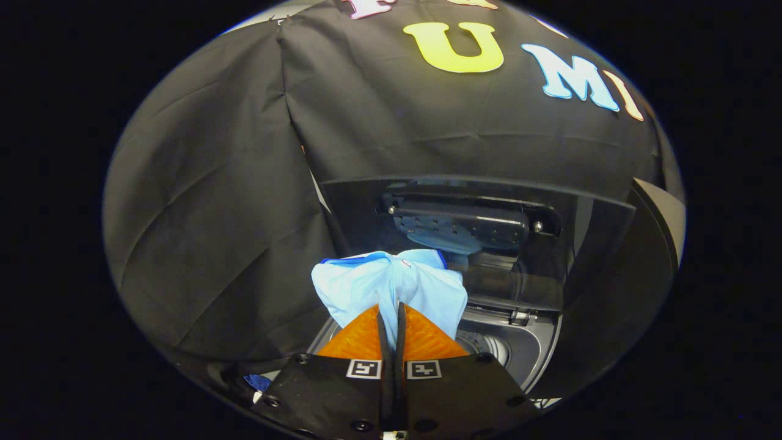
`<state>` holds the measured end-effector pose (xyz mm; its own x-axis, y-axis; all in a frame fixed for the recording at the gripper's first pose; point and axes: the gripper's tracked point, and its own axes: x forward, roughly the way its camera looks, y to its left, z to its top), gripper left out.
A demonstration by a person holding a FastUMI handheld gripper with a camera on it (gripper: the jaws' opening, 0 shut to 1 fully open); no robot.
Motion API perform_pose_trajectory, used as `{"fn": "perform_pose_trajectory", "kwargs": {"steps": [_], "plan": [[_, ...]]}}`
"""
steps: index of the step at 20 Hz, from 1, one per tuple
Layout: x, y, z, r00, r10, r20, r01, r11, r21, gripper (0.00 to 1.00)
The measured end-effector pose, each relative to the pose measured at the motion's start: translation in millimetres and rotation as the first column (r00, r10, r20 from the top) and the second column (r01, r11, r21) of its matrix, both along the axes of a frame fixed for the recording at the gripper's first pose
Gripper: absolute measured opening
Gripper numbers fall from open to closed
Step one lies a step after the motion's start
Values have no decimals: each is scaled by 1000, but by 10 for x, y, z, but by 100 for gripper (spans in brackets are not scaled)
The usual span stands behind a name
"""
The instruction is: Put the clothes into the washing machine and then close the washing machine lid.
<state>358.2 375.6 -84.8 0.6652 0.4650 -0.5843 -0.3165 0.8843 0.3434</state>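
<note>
My gripper [391, 308] is shut on a light blue garment [391, 284] with a darker blue trim, pinched between both fingers. The cloth bunches up just ahead of the fingertips and hangs over the open top of the grey washing machine [525, 354]. Part of the round drum opening [489, 347] shows to the right of the fingers, below the garment. The washer's dark lid [464, 226] stands raised upright behind the garment, its inner side facing me.
Black booth cloth [214, 244] hangs close on the left and behind the machine. A small piece of blue fabric [258, 382] lies low on the left beside the gripper body.
</note>
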Motion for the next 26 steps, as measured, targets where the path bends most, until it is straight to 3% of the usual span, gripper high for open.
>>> {"fn": "perform_pose_trajectory", "kwargs": {"steps": [12, 26], "plan": [[58, -40, -844, 989, -68, -132, 58, 995, -77, 1], [-49, 1, -1366, 969, -94, -228, 64, 989, -136, 2]]}}
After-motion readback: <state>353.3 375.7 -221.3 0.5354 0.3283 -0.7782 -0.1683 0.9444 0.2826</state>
